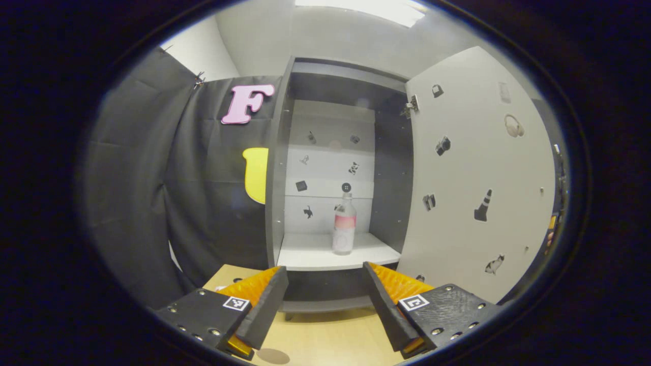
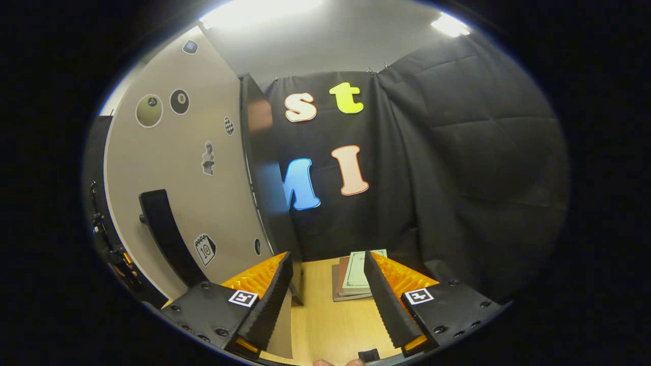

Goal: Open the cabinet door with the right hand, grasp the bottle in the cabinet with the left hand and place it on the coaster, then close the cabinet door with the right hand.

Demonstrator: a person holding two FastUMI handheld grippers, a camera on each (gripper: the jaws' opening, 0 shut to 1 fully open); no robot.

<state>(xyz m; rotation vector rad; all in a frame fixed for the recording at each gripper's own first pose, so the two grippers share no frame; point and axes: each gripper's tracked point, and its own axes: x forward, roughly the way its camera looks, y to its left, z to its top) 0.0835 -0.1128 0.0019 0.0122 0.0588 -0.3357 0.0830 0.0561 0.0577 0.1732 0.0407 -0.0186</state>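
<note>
So the cabinet door [image 1: 478, 173] is swung open.
Bottle [image 1: 344, 223] upright on the cabinet shelf [image 1: 315, 251]; left gripper [image 1: 325, 310] and right gripper [image 2: 328, 305] fingers both apart, empty.

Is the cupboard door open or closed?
Open. In the left gripper view the cabinet door is swung wide to the side, so the inside shows, with the bottle standing upright on the shelf.

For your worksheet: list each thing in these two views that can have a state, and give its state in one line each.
Door: swung open.
Bottle: upright on the cabinet shelf, not grasped.
Left gripper: open, empty, facing the bottle.
Right gripper: open, empty, beside the door's outer face.
Handle: not gripped.
Books: stacked flat on the table.
</note>
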